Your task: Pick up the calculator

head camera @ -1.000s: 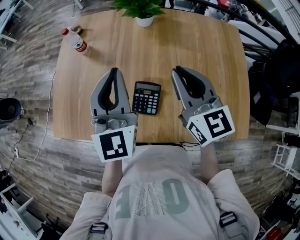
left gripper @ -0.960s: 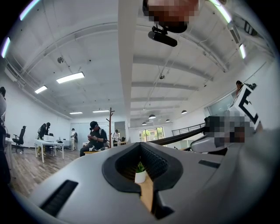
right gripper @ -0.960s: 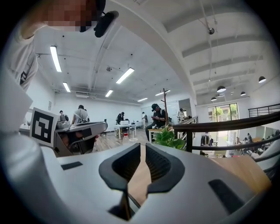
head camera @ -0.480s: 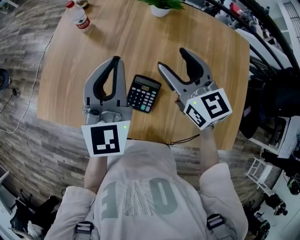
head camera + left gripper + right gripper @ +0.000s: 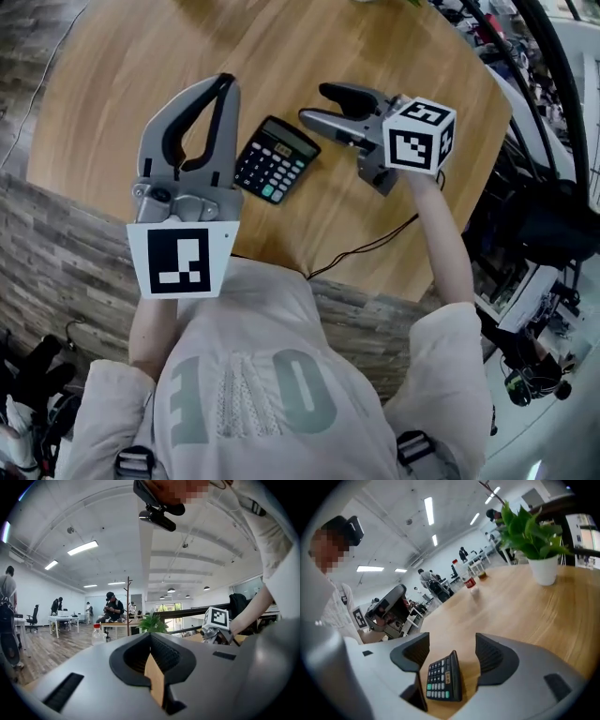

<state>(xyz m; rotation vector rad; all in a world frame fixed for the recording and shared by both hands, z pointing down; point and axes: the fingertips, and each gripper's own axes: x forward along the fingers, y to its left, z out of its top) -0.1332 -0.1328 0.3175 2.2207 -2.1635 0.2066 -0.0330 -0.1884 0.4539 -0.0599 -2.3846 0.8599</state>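
The black calculator [image 5: 275,159] lies flat on the round wooden table [image 5: 112,103], a little tilted. My right gripper [image 5: 314,105] reaches in from the right and points left at the calculator's far right corner. Its jaws are opening wide and its fingertips stop just short of the case. In the right gripper view the calculator [image 5: 444,678] shows low in the gap of the right gripper [image 5: 451,641], touched by neither pad. My left gripper [image 5: 226,86] hovers left of the calculator, shut and empty. In its own view the left gripper [image 5: 156,681] holds nothing.
A thin black cable [image 5: 366,248] runs over the table's near edge below the right gripper. At the table's far side stand a potted plant [image 5: 534,531] and a plastic bottle [image 5: 468,581]. Office gear [image 5: 525,281] crowds the floor at right. People stand far off.
The right gripper has opened from shut, dropped toward the table and turned to face the calculator. The left gripper has sunk a little and stayed shut. The head view has shifted nearer.
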